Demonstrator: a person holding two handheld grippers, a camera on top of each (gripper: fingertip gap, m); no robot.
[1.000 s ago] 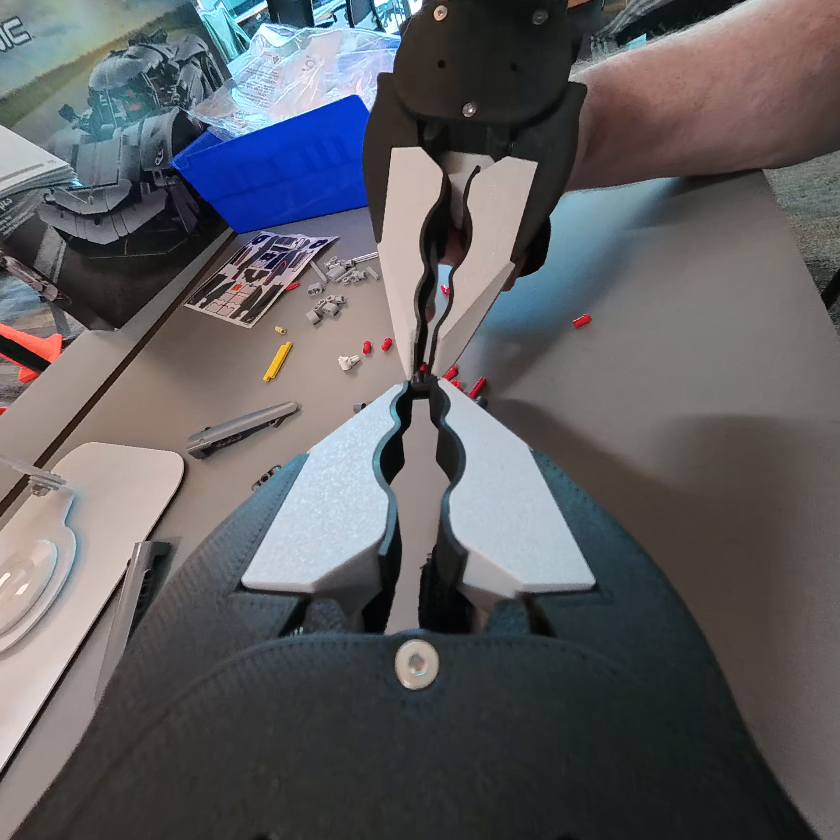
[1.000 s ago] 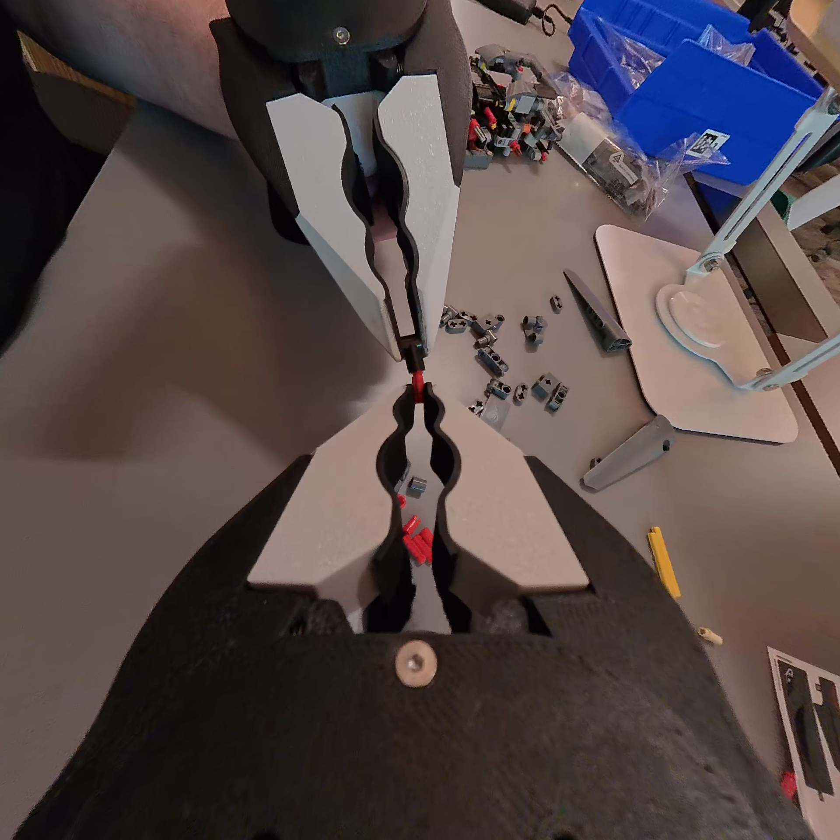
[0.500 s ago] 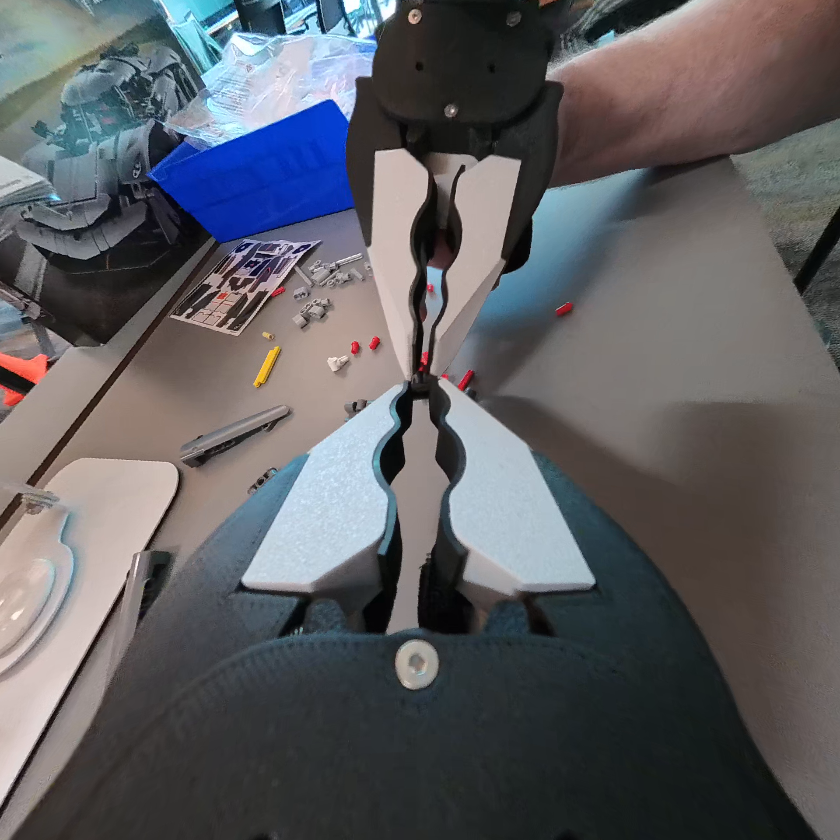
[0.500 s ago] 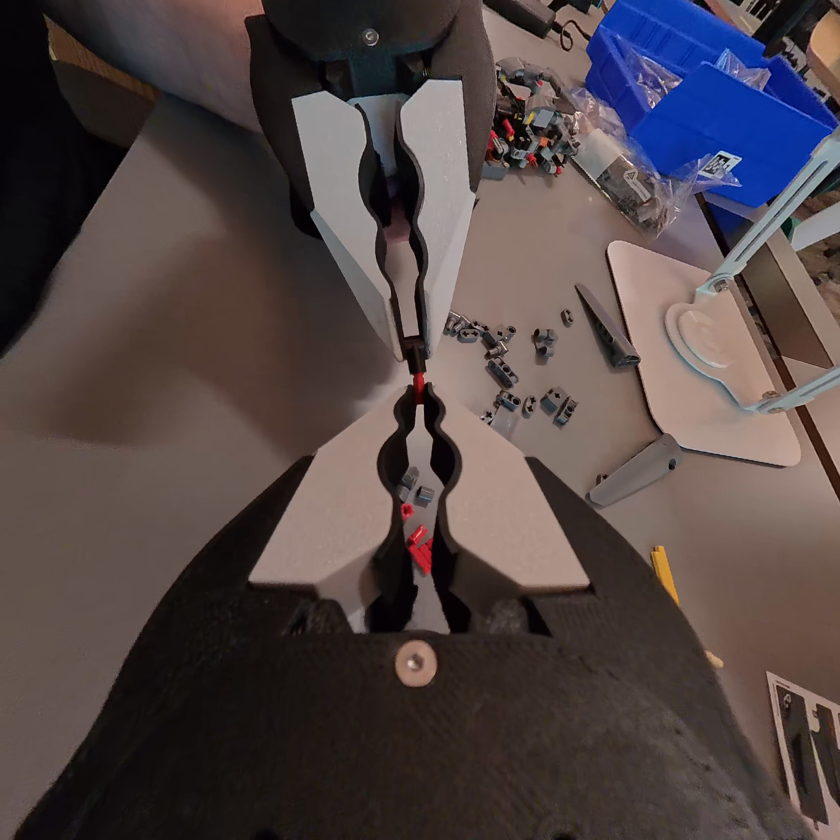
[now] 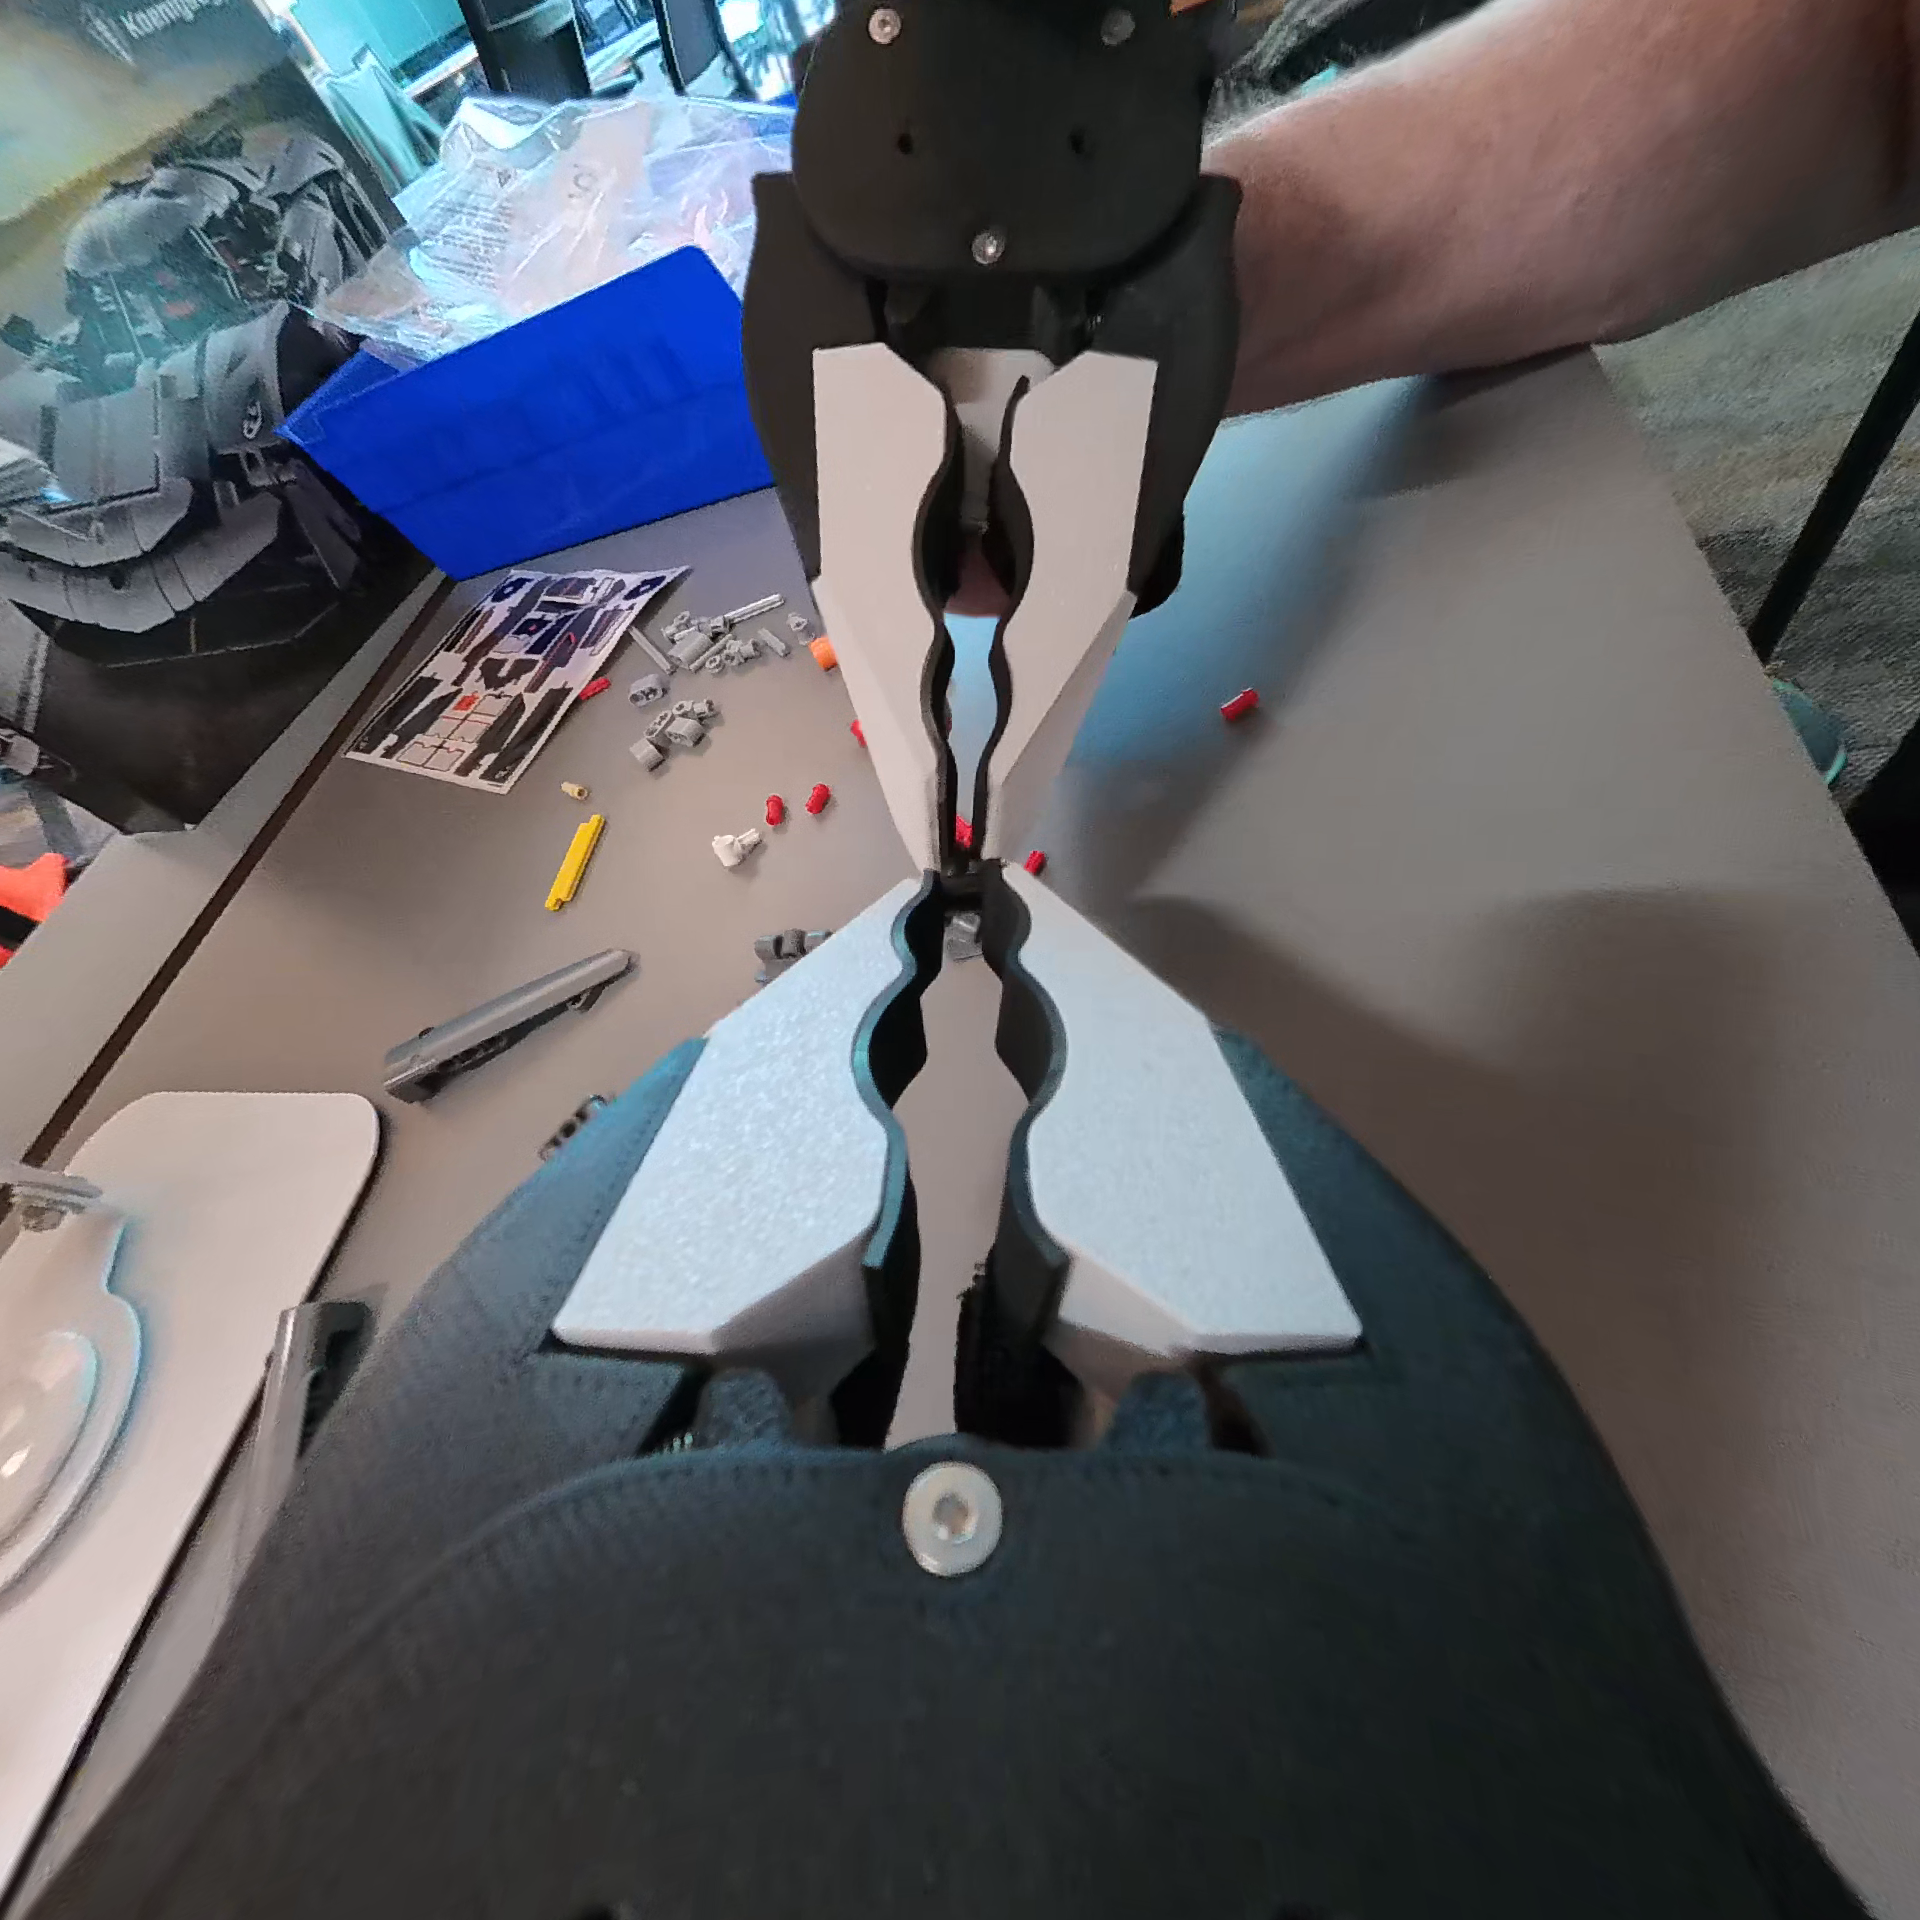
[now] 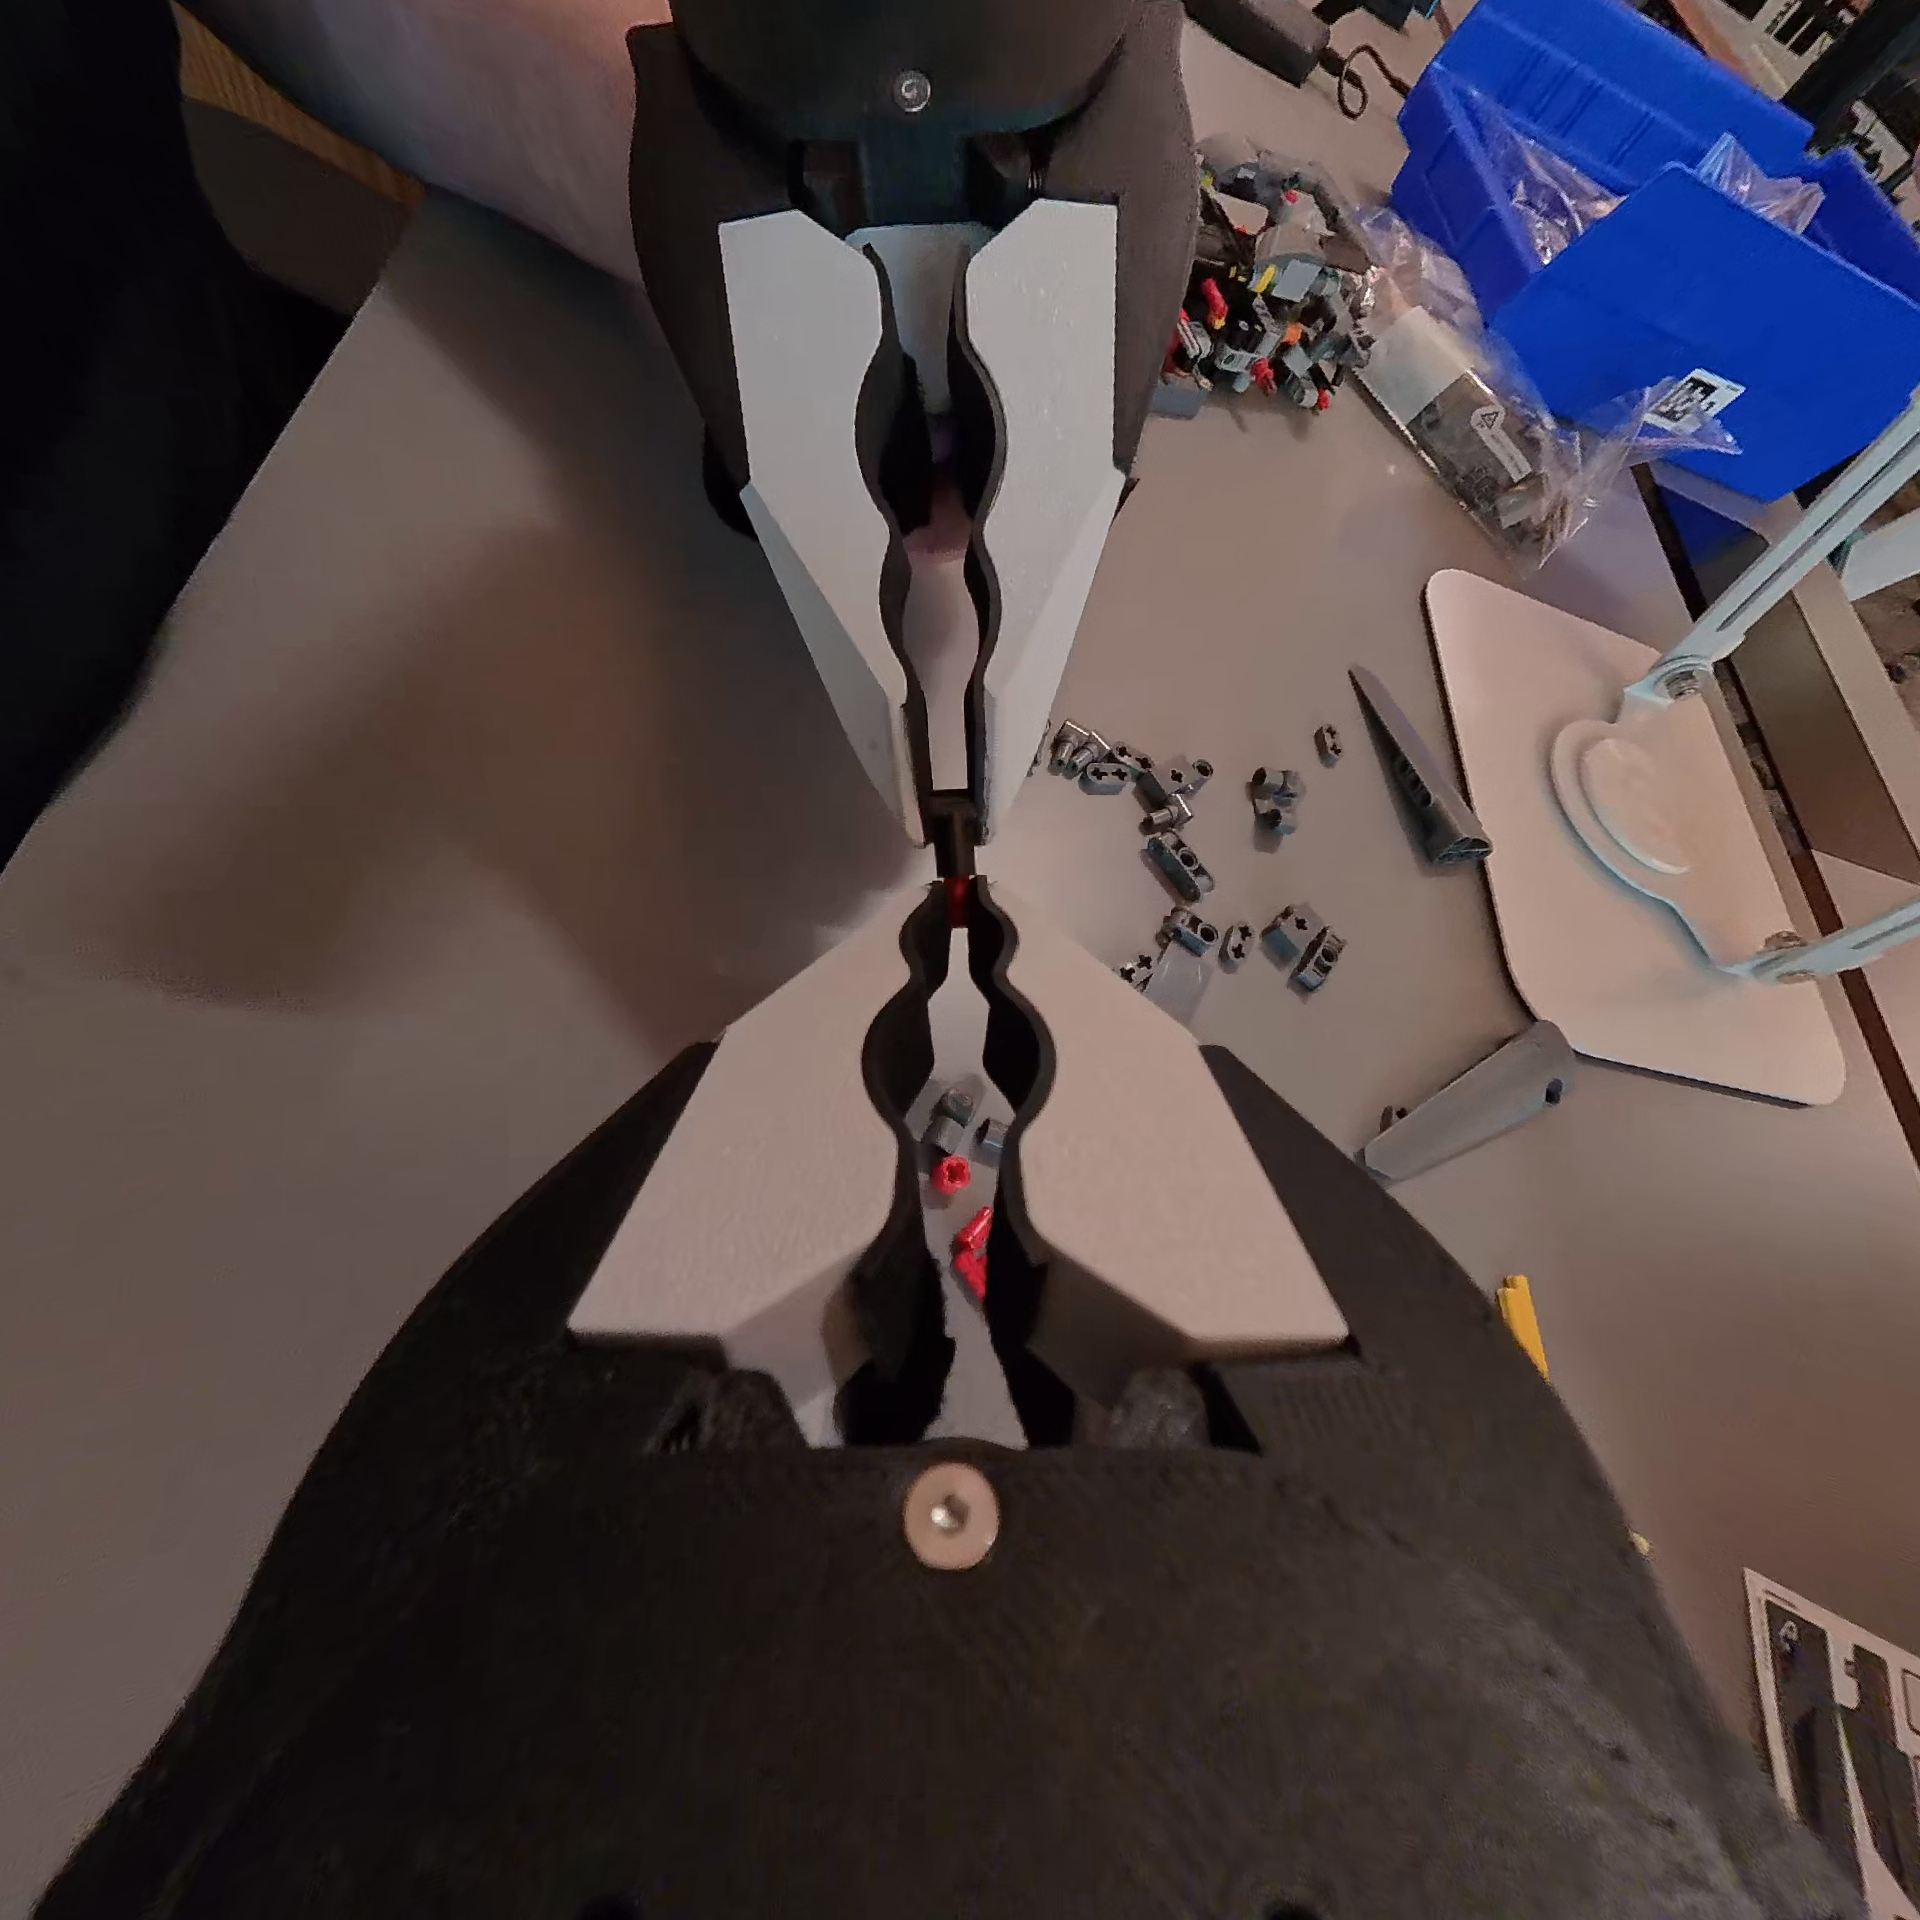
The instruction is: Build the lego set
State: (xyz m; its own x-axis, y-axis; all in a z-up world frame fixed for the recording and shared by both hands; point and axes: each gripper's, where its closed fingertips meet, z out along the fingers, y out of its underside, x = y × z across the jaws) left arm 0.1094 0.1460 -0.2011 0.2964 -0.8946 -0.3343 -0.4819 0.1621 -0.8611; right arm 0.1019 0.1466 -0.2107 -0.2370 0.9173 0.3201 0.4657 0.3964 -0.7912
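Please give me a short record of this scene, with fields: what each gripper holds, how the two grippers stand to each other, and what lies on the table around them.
left gripper: shut on a small black connector piece
right gripper: shut on a small red pin
relation: fingertips face each other above the grey table; red pin and black piece meet end to end
below: loose red pins, grey connectors
left-view side: yellow axle, sticker sheet, blue bin
right-view side: long grey panel pieces, white stand base
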